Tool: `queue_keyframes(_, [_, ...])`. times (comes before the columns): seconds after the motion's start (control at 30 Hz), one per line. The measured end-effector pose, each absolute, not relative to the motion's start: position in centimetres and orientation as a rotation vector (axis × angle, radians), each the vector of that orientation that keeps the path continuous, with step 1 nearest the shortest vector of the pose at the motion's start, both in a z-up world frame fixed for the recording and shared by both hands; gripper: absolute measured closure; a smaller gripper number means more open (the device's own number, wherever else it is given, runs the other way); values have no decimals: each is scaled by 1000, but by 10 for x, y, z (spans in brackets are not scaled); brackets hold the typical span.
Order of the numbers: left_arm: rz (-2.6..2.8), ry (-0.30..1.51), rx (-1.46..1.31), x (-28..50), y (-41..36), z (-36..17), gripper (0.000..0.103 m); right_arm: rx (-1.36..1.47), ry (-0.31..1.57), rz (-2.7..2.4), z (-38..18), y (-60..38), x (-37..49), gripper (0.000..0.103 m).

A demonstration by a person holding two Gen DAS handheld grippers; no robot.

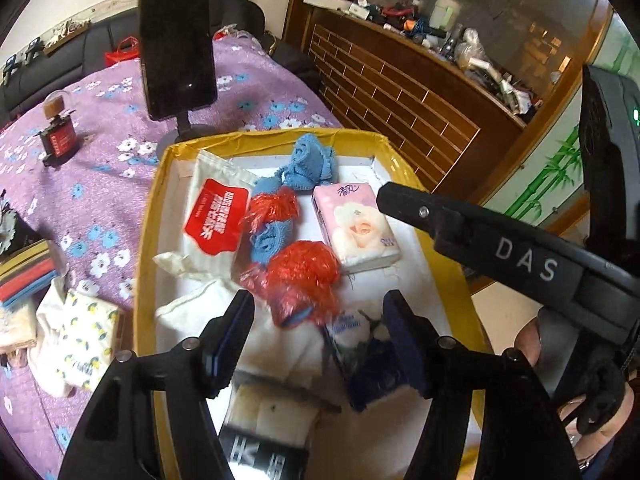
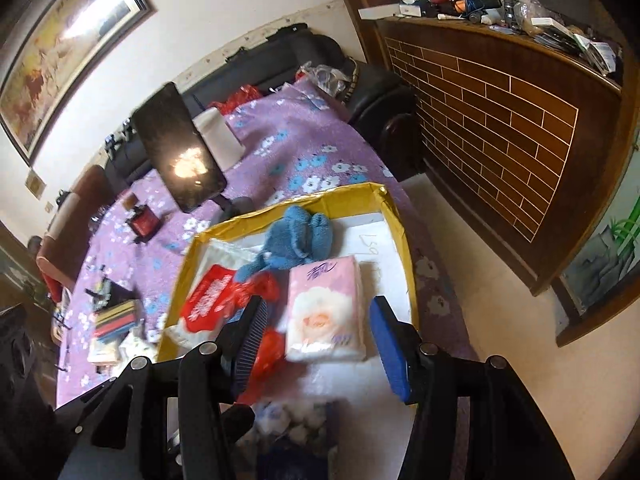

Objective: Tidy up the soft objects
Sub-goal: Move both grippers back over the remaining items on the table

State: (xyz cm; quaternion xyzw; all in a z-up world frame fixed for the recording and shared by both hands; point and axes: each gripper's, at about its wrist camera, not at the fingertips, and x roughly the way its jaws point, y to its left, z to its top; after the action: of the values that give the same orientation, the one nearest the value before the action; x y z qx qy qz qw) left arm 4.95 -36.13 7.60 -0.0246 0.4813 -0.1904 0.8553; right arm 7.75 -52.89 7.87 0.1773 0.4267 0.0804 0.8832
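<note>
Black left gripper [image 1: 318, 322]: jaws spread wide, empty, poised above the near end of the yellow tray [image 1: 149, 216]. Right gripper [image 2: 316, 332]: likewise wide, empty, angled down over the pink tissue pack [image 2: 325, 316] at tray centre-right. Farther in: red pom-pom [image 1: 302, 280], red-and-white tissue pack [image 1: 214, 220], blue knitted cloth [image 1: 312, 164] at the far end. Purple floral tabletop [image 1: 100, 168] beyond, phone on stand [image 1: 176, 46].

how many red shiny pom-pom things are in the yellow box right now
2. One red pom-pom lies mid-box between the red-and-white tissue pack and the pink tissue pack; the other red pom-pom sits nearer the left gripper. More may be hidden underneath.
</note>
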Motion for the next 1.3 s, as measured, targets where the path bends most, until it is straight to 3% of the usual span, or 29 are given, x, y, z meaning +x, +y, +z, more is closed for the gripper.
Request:
queue_keyframes(0.7, [-299, 877, -139, -34, -221, 93, 36, 300, 847, 394, 96, -421, 4, 42])
queue_keyframes(1.3, [69, 901, -176, -66, -81, 18, 35, 161, 1033, 510, 70, -308, 36, 42])
